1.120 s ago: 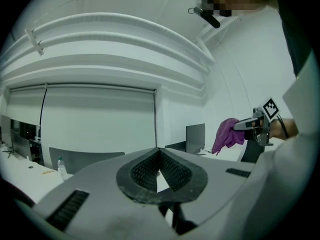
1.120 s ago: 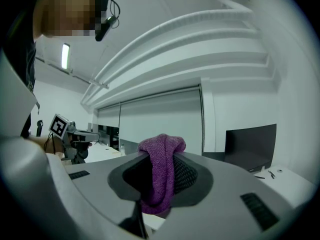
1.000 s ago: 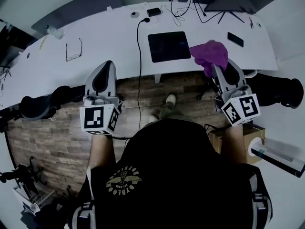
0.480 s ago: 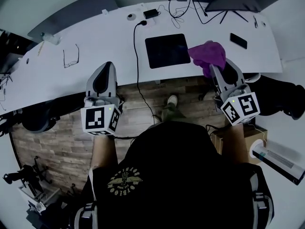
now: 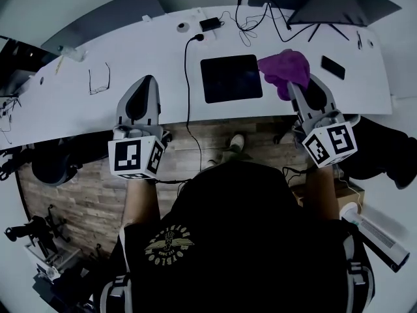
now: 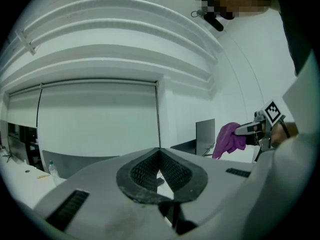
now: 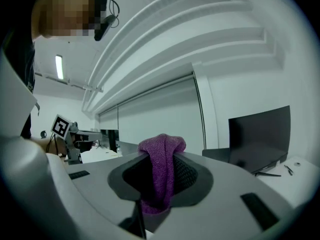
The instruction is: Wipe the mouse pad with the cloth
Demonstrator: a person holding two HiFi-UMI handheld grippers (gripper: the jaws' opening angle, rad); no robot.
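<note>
A black square mouse pad (image 5: 231,77) lies flat on the white desk (image 5: 156,64), near its front edge. My right gripper (image 5: 294,89) is shut on a purple cloth (image 5: 285,70), which hangs bunched just right of the pad's far right corner. In the right gripper view the purple cloth (image 7: 160,171) is pinched between the jaws of the right gripper (image 7: 161,171). My left gripper (image 5: 144,83) is held over the desk's front edge, left of the pad, shut with nothing in it. The left gripper view shows the left gripper (image 6: 159,170) with its jaws together and the cloth (image 6: 229,138) far off.
A black cable (image 5: 187,77) runs across the desk just left of the pad. A pair of glasses (image 5: 99,78) lies at the left, a phone (image 5: 333,67) at the right. A charger (image 5: 210,23), cables and a laptop on a stand (image 5: 352,5) sit at the back.
Both grippers have shifted forward over the desk's front edge. The cloth has come along in the right gripper and stays beside the pad's right corner.
</note>
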